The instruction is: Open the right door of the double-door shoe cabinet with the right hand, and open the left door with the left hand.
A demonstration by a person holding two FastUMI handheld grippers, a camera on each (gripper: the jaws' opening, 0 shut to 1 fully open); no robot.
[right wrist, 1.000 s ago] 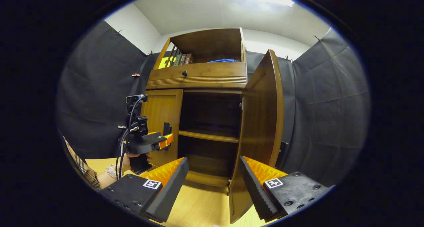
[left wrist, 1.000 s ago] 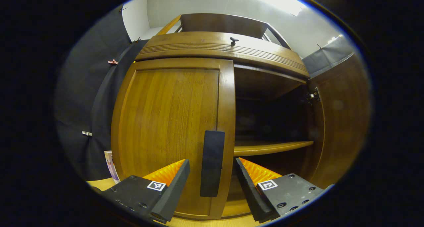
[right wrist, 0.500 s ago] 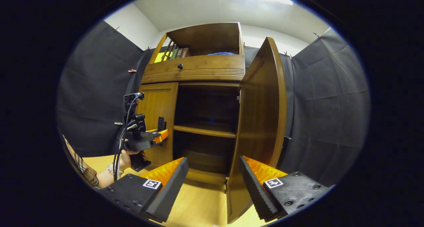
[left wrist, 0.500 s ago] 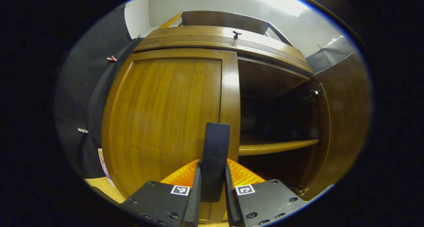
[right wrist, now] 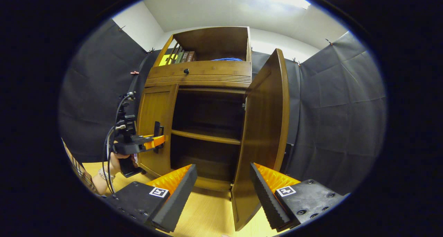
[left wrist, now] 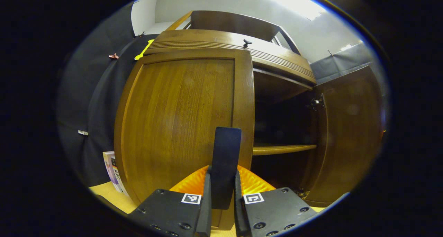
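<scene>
While right tongs [right wrist: 223, 190] gape, left tongs [left wrist: 222, 209] clamp the handle [left wrist: 225, 161].

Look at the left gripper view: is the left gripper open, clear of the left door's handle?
No: the left gripper has both fingers pressed on the dark handle of the left door.
</scene>
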